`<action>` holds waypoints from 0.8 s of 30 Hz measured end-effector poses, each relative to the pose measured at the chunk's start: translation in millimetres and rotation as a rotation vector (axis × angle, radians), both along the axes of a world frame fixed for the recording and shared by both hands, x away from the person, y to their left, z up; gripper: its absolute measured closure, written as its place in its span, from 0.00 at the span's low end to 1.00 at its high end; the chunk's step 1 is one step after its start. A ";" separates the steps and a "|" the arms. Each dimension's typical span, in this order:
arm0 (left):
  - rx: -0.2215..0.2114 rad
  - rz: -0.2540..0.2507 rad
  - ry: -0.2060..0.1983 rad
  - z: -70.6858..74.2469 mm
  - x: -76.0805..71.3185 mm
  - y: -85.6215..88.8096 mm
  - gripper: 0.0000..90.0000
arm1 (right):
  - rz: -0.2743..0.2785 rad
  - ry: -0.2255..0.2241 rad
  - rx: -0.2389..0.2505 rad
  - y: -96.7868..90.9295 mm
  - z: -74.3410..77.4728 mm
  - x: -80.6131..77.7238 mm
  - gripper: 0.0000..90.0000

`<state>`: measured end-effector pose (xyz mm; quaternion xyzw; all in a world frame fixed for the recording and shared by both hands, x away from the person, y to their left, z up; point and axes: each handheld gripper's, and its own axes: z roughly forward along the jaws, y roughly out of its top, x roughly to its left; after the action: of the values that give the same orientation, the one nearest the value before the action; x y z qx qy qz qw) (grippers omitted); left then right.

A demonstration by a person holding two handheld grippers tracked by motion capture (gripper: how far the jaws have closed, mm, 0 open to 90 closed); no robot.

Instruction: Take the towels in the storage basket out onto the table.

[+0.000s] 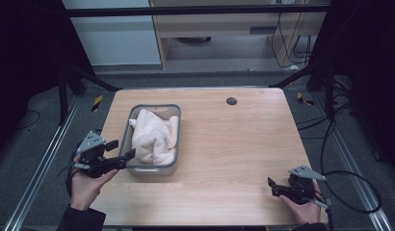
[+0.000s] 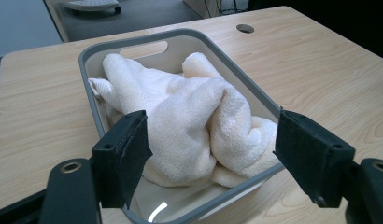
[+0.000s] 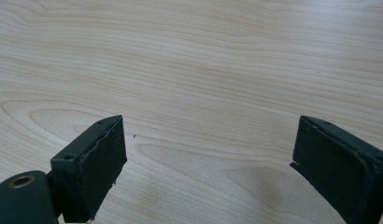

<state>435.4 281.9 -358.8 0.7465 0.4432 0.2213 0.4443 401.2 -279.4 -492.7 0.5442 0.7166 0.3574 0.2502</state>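
Observation:
A crumpled cream towel (image 1: 153, 137) (image 2: 189, 116) lies in a grey plastic basin (image 1: 175, 113) (image 2: 133, 39) on the left half of the wooden table. My left gripper (image 1: 121, 150) (image 2: 210, 156) hovers at the basin's near-left corner, jaws wide apart with nothing pressed between them; the towel lies just beyond the pads. My right gripper (image 1: 271, 187) (image 3: 206, 168) rests near the table's front right corner, open over bare wood.
The wooden table (image 1: 243, 139) has a round cable hole (image 1: 231, 100) near its far edge. Black frame bars and cables surround the table. The basin has a handle slot (image 2: 144, 49) at its far end.

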 end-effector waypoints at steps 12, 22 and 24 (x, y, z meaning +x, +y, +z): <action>0.041 -0.011 0.013 12.9 17.9 -10.0 0.28 | 0.003 0.006 -0.002 0.3 -0.5 0.5 0.11; 0.086 -0.035 0.038 16.4 28.4 -21.4 0.27 | 0.004 0.011 -0.001 0.6 -0.5 0.6 0.11; 0.090 -0.040 0.046 16.5 31.6 -23.9 0.27 | 0.006 0.011 -0.005 0.5 -1.0 0.9 0.11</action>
<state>467.0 258.0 -342.3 0.7792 0.4279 0.2149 0.4043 402.1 -278.9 -493.6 0.5433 0.7205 0.3533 0.2467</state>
